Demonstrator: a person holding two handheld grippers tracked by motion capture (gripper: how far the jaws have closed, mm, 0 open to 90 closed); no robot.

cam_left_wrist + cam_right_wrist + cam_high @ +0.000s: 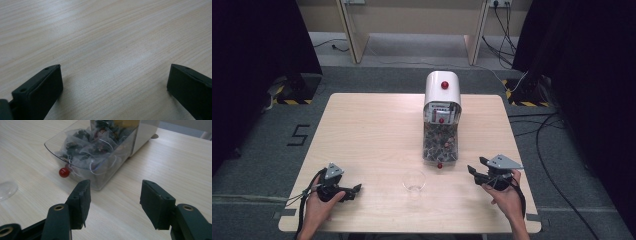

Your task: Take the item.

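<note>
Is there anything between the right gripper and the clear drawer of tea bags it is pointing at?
Nothing visible does. The right gripper has open, empty jaws, and bare table runs from them to the clear drawer of the dispenser. The glass cup sits off to the side.

White dispenser (442, 102) with red knob, upright at table centre-back. Its clear drawer (100, 157) pulled open toward the near edge, filled with tea bags (87, 150); small red knob (64, 172) at front.
</note>
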